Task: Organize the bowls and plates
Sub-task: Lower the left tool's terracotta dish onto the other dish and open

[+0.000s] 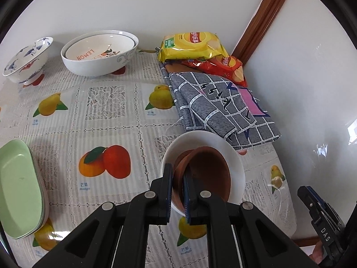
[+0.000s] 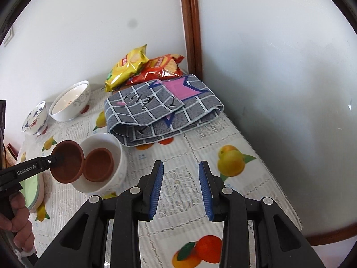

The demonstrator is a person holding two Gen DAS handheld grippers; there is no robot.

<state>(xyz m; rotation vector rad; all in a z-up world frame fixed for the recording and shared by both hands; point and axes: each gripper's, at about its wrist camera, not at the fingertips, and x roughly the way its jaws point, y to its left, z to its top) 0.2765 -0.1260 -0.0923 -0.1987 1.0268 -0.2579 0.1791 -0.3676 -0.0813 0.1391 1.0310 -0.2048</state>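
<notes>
Left wrist view runs from a stack of pale green rectangular dishes [image 1: 20,196] at the near left edge, past a blue-and-red painted footed bowl [image 1: 28,60] and a large white bowl with grey scrolls [image 1: 100,53] that nests a dish lettered "LEMON", across a lace-patterned tablecloth [image 1: 107,120] printed with fruit captioned "芒果 mango". Further right lie a yellow Lay's crisp bag [image 1: 191,45] atop a red Lay's crisp bag [image 1: 227,67], and a folded grey checked cloth [image 1: 221,109] with a pink patch. In front, the left gripper [image 1: 177,179] is clamped on the near rim of a terracotta bowl [image 1: 207,174], which is tilted over a white bowl [image 1: 232,154]. Right wrist view shows that gripper's arm marked "GenRobot.AI", the held terracotta bowl overlapping the white bowl's left rim, and a second terracotta bowl [image 2: 98,165] resting inside the white one. At the far right the right gripper [image 2: 181,187] hangs above bare tablecloth, blue pads well apart, holding nothing; its side reads "DAS" in the left wrist view.
</notes>
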